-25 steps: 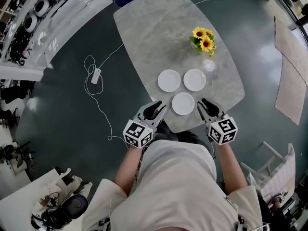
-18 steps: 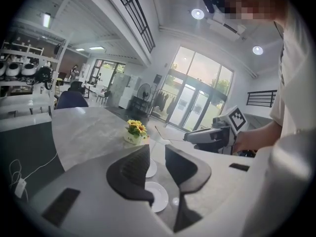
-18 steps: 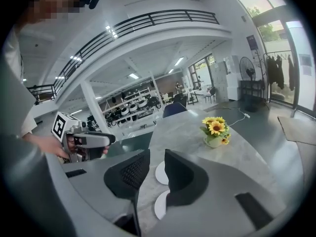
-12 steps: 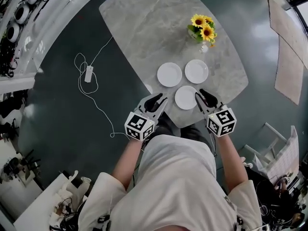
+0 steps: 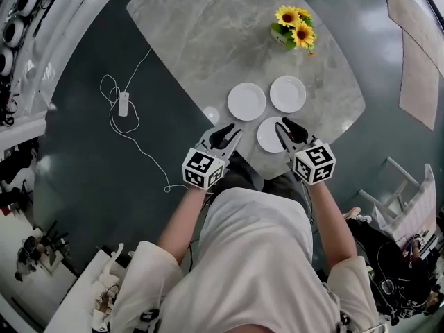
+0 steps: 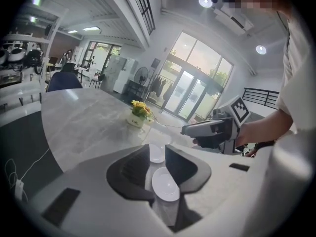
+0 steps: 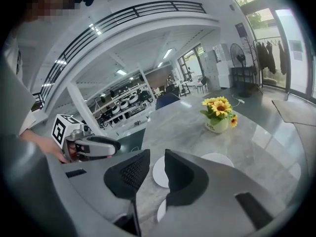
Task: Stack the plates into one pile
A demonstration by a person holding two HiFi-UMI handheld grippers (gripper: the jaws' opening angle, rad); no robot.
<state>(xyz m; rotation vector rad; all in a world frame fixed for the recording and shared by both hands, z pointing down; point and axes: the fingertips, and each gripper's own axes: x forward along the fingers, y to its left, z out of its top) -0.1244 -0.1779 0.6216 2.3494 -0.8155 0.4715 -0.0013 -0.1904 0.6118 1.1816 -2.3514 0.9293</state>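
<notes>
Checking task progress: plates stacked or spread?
Spread: left plate, right plate and near plate each lie flat on the table, none overlapping.

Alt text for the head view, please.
Three white plates lie apart, unstacked, on a marble table near potted sunflowers. A person holds the left gripper and right gripper, both open and empty, at the table's near edge.
</notes>
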